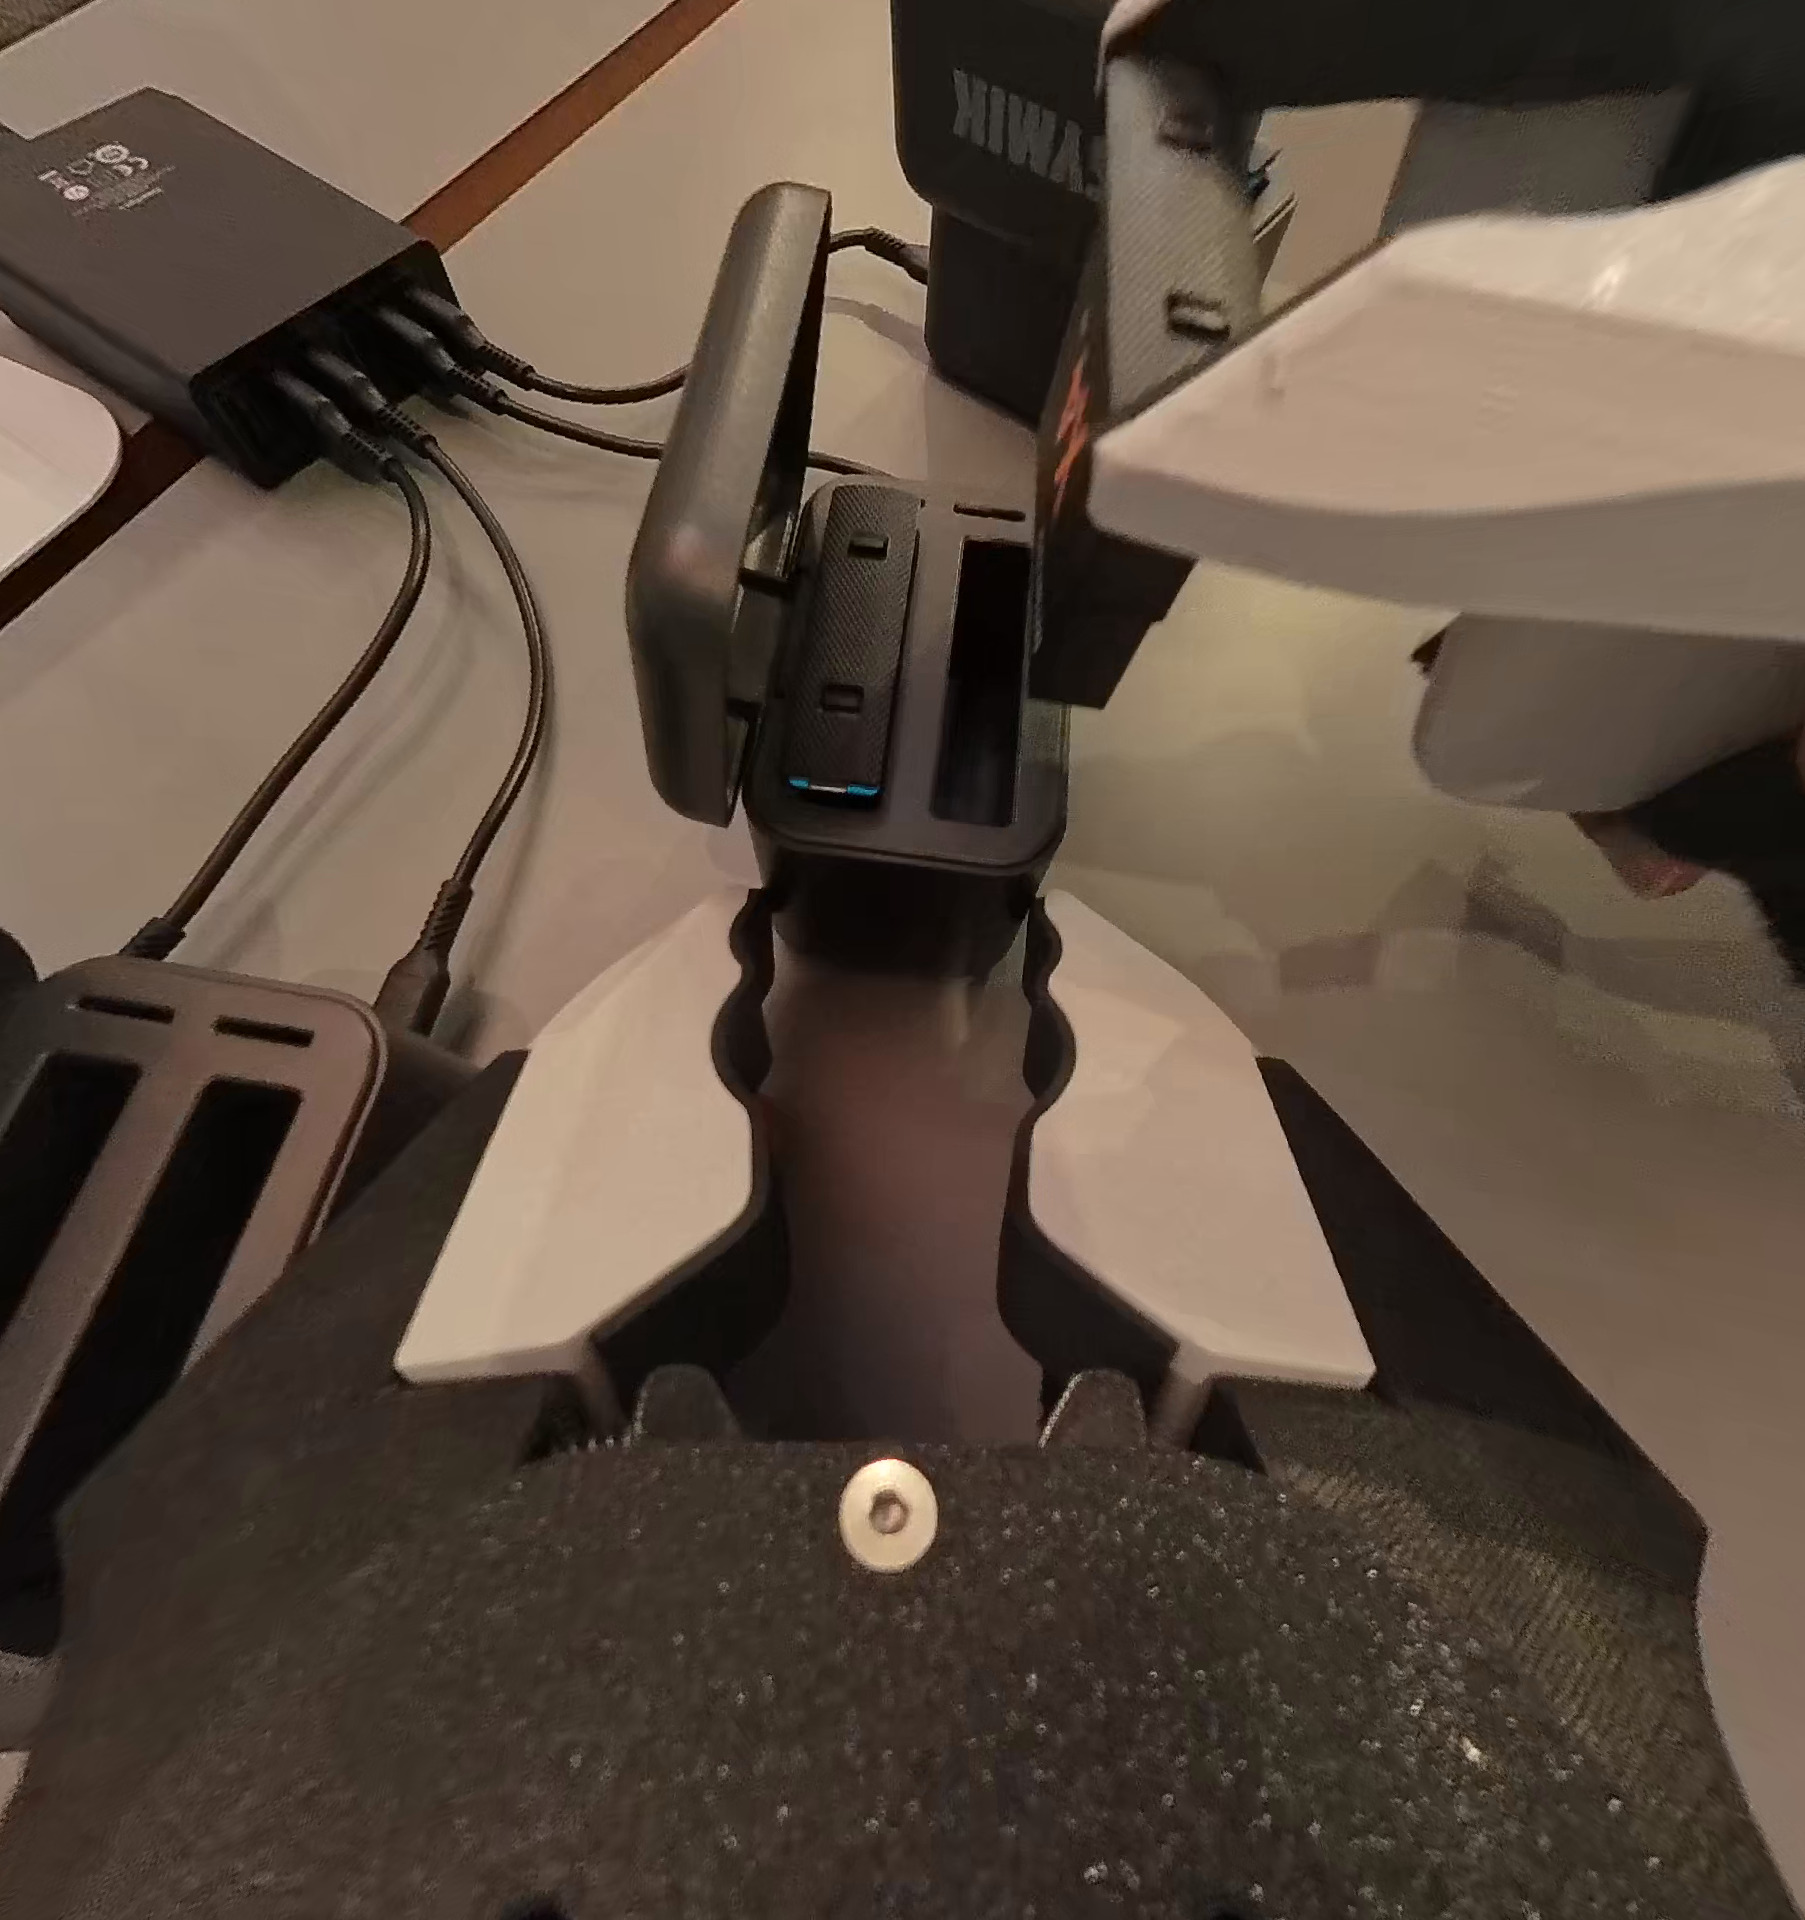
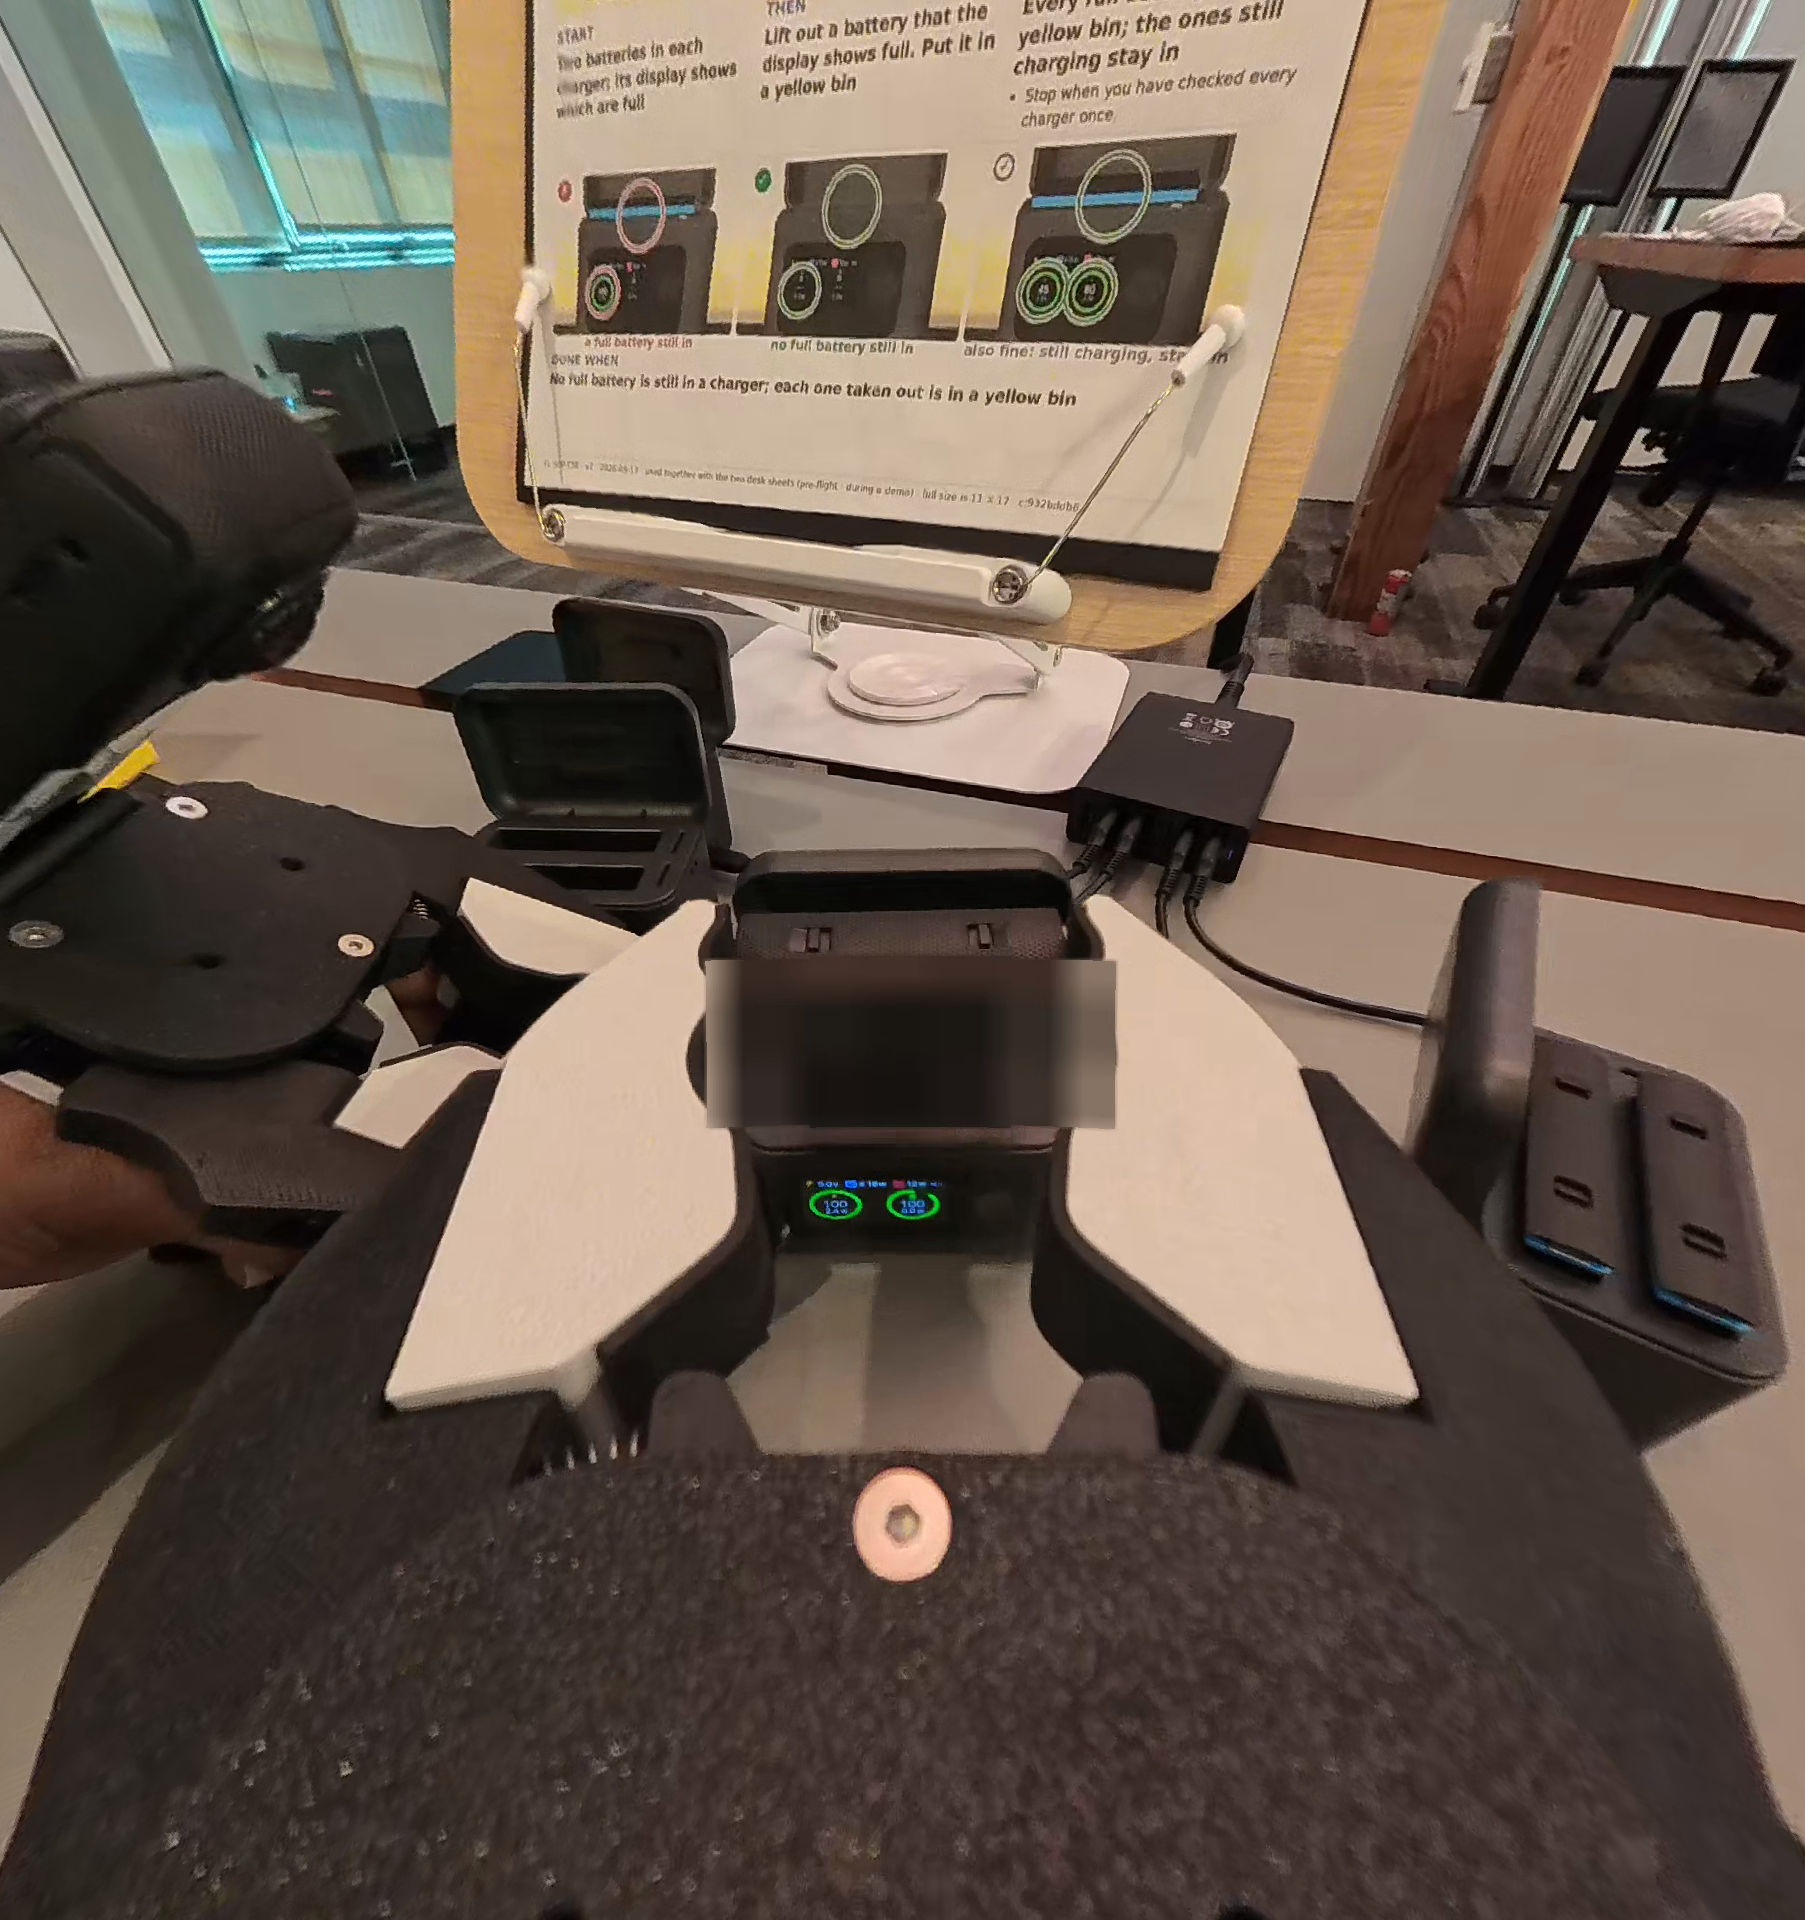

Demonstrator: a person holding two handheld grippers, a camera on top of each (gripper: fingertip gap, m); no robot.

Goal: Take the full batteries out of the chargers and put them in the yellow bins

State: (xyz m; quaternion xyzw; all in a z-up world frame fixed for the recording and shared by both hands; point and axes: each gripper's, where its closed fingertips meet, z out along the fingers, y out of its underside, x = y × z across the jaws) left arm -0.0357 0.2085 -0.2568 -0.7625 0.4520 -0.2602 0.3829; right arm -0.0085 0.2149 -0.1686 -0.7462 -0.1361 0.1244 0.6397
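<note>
In the left wrist view my left gripper (image 1: 898, 935) is shut on the base of a black charger (image 1: 908, 842) with its lid open. A battery (image 1: 856, 644) with a blue end sits in the charger's left slot. The right slot (image 1: 986, 675) is empty. My right gripper comes in from the upper right, its white finger (image 1: 1500, 416) over a black battery (image 1: 1163, 260) held above that slot. In the right wrist view my right gripper (image 2: 903, 987) is shut on this battery (image 2: 903, 930), above the charger's display (image 2: 877, 1205) with two green rings. The left gripper (image 2: 524, 997) shows at the left.
A second charger (image 2: 1625, 1195) at the right holds two batteries. An open charger (image 2: 586, 790) with empty slots stands behind, and shows at lower left in the left wrist view (image 1: 150, 1143). A black power hub (image 2: 1178, 769) with cables and an instruction board (image 2: 877, 312) stand at the back. My right fingertips sit around 9 centimeters from my left ones.
</note>
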